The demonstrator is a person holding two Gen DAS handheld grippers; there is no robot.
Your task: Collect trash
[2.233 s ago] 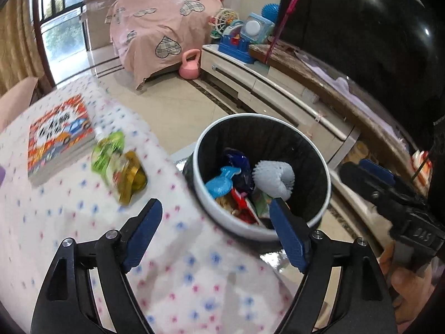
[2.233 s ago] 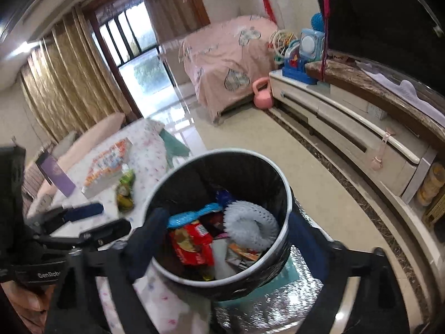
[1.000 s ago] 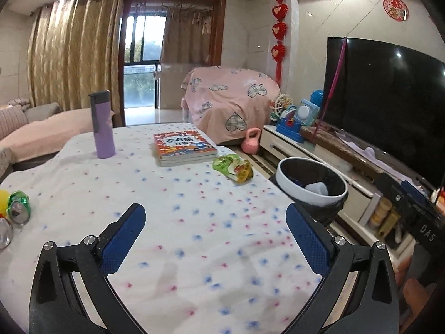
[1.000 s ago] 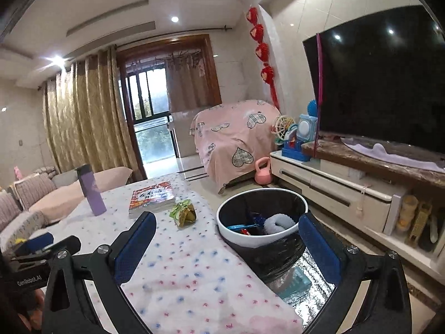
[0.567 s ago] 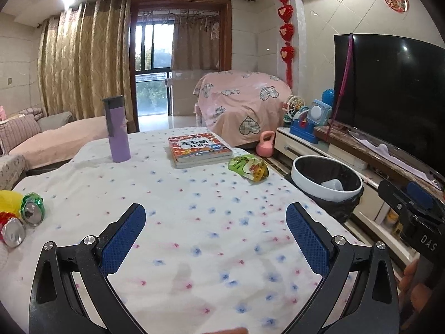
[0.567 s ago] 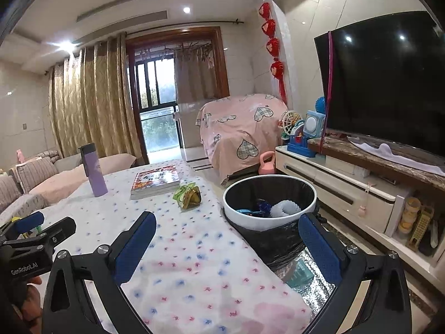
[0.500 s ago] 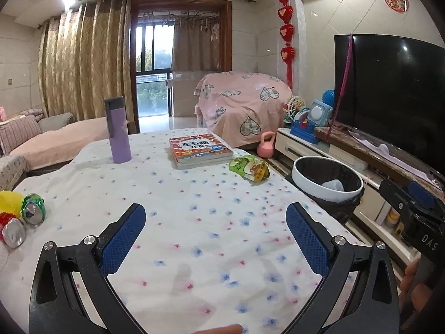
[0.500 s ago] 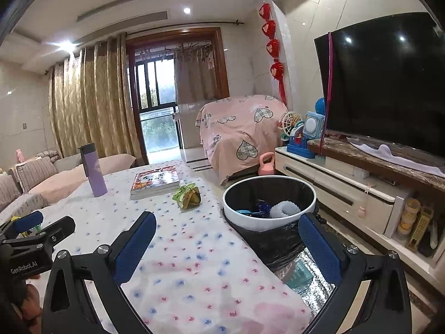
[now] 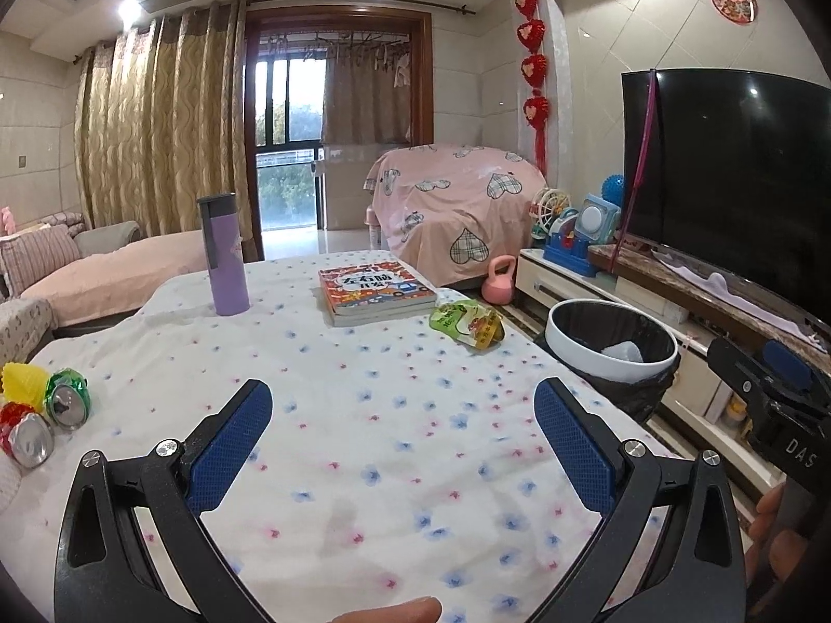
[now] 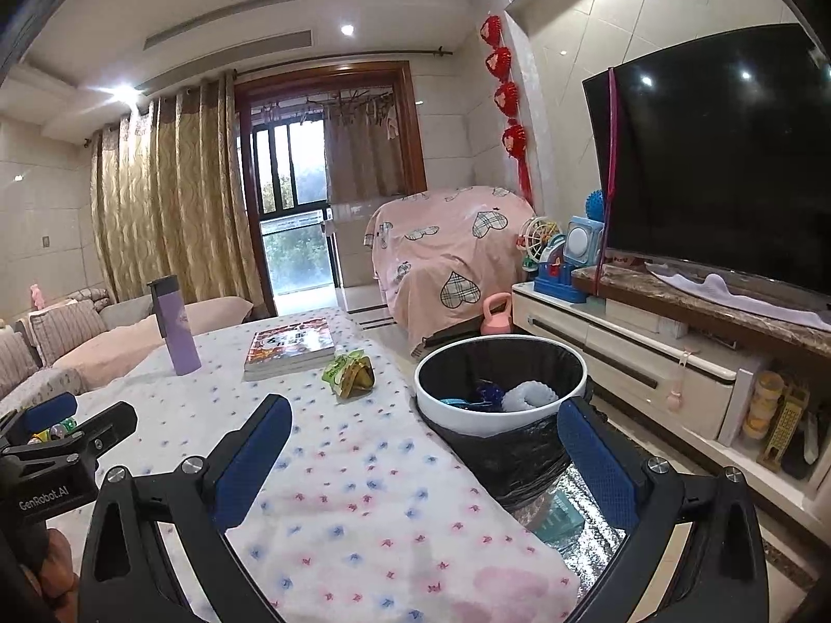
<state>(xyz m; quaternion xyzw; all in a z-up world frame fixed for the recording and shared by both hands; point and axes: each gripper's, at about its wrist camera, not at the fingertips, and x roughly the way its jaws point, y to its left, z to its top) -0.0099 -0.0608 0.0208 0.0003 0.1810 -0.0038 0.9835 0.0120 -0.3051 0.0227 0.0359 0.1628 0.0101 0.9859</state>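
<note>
A round trash bin (image 9: 602, 361) (image 10: 452, 402) with a white rim and black liner stands off the table's right edge, with wrappers and a white foam piece inside. A green and yellow snack bag (image 9: 467, 323) (image 10: 349, 369) lies on the table near that edge. Crushed cans (image 9: 65, 405) and a yellow wrapper (image 9: 18, 381) sit at the table's far left. My left gripper (image 9: 402, 433) hovers open and empty over the tablecloth. My right gripper (image 10: 423, 454) is open and empty near the bin.
A purple flask (image 9: 224, 255) (image 10: 175, 333) and a stack of books (image 9: 375, 293) (image 10: 290, 347) rest on the flowered tablecloth (image 9: 363, 415). To the right is a TV cabinet (image 10: 633, 363) with a television (image 10: 722, 156). A pink kettlebell (image 9: 499, 286) sits on the floor.
Both grippers have drawn back and up from the bin, now level over the table. In the last half second the views barely shift.
</note>
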